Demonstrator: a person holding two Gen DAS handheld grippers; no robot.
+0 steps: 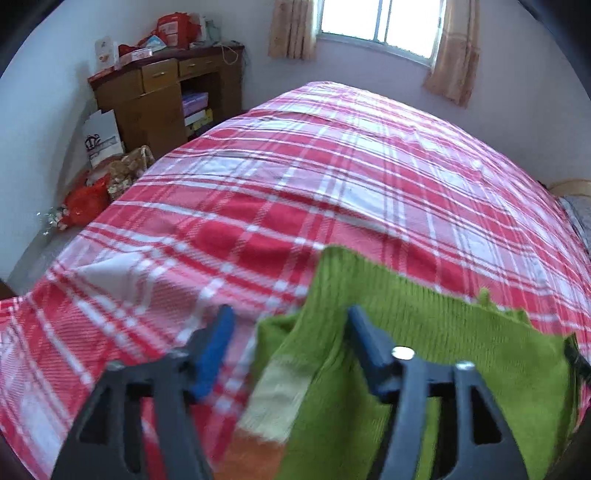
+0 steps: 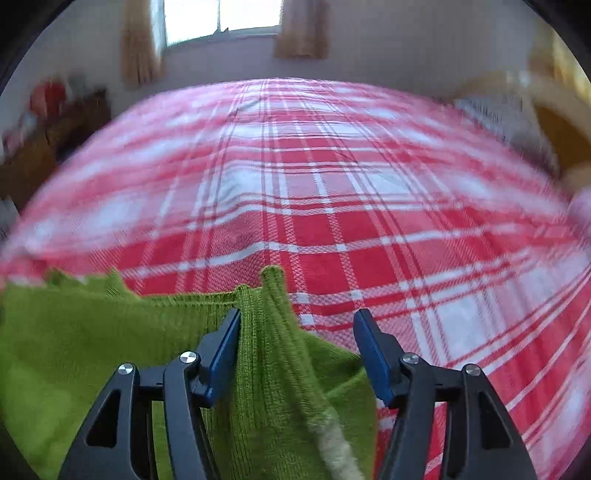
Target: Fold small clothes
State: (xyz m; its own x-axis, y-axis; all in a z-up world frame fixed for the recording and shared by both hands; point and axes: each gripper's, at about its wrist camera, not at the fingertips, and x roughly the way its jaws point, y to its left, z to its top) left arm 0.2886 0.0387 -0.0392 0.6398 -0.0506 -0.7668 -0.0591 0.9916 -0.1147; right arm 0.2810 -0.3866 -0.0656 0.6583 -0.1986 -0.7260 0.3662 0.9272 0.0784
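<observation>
A green knit garment [image 1: 443, 332] lies on the near edge of the red and white plaid bedspread [image 1: 295, 166]. It has a cream band [image 1: 273, 398] and an orange band [image 1: 251, 458]. My left gripper [image 1: 291, 317] is open, and a raised corner of the garment stands between its blue pads without being pinched. In the right wrist view the same green garment [image 2: 74, 332] spreads to the left over the bedspread [image 2: 332, 166]. My right gripper [image 2: 299, 314] is open too, with an upright fold and a cream cuff [image 2: 336, 443] between its fingers.
A brown wooden desk [image 1: 166, 96] piled with red bags stands at the far left wall. Bags and boxes [image 1: 88, 203] lie on the floor beside the bed. A curtained window [image 1: 380, 22] is behind the bed. A pillow and yellowish headboard [image 2: 561, 129] are at the right.
</observation>
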